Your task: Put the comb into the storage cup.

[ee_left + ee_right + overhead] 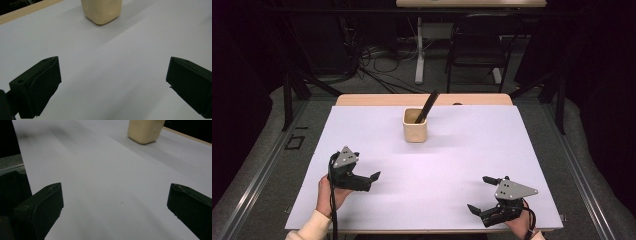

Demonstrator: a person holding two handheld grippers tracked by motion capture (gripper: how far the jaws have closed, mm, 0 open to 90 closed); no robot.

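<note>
A cream square cup [415, 126] stands on the white sheet toward the back middle, with a black utensil [427, 106] leaning out of it. The cup [102, 10] shows at the top of the left gripper view, and the cup [145, 130] at the top right of the right gripper view. My left gripper [367, 176] rests at the front left, open, jaws wide apart over bare sheet [112, 75]. At the front right my right gripper [481, 195] is open too, nothing between its jaws [115, 202].
The white sheet [432, 170] covers a wooden table whose far edge [377, 99] shows behind the cup. Beyond it are a chair [477, 47], a desk leg [419, 55] and loose cables on the floor. Metal rails run along both sides.
</note>
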